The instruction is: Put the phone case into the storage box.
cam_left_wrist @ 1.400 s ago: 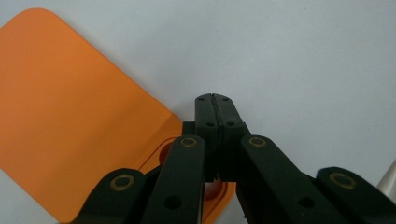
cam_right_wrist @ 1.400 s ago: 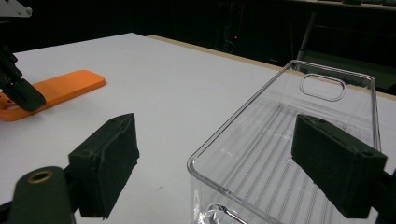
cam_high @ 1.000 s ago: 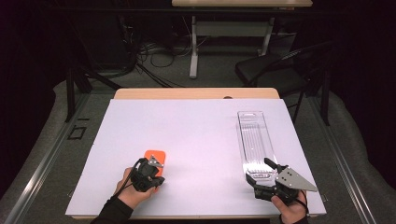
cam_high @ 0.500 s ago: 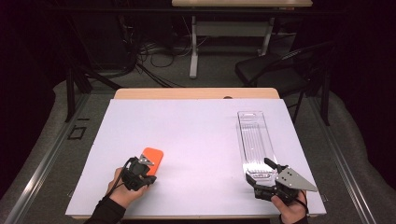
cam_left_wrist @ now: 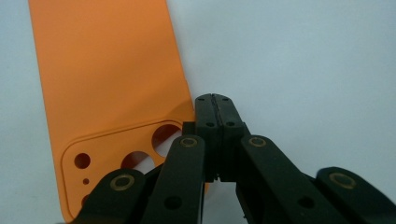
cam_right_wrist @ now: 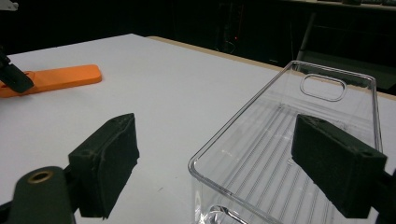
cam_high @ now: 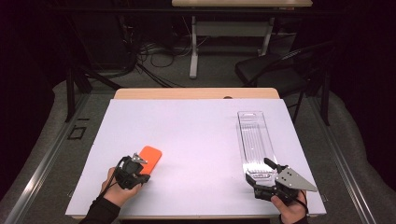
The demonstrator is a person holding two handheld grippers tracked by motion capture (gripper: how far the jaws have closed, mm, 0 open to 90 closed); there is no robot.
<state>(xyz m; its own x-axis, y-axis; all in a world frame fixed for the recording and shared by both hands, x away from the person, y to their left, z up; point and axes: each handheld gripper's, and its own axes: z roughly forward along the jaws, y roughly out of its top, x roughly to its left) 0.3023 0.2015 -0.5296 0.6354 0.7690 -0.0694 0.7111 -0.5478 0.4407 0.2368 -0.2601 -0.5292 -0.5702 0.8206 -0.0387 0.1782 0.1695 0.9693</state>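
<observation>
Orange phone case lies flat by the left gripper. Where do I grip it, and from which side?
Probably the long edge of the orange phone case, near the camera cut-outs. It lies flat on the white table, so the face offers no hold. The left gripper is shut beside that edge: open it, then close one jaw over and one under the rim.

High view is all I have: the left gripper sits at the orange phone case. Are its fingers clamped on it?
Observer: No. The left gripper has its fingers shut on each other beside the orange phone case, with nothing between them.
Operator: Which end of the case faces it?
Observer: The end with the camera cutouts.
Operator: And the right gripper?
Observer: The right gripper has its fingers open, with the near corner of the clear tray between them, seemingly untouched.
</observation>
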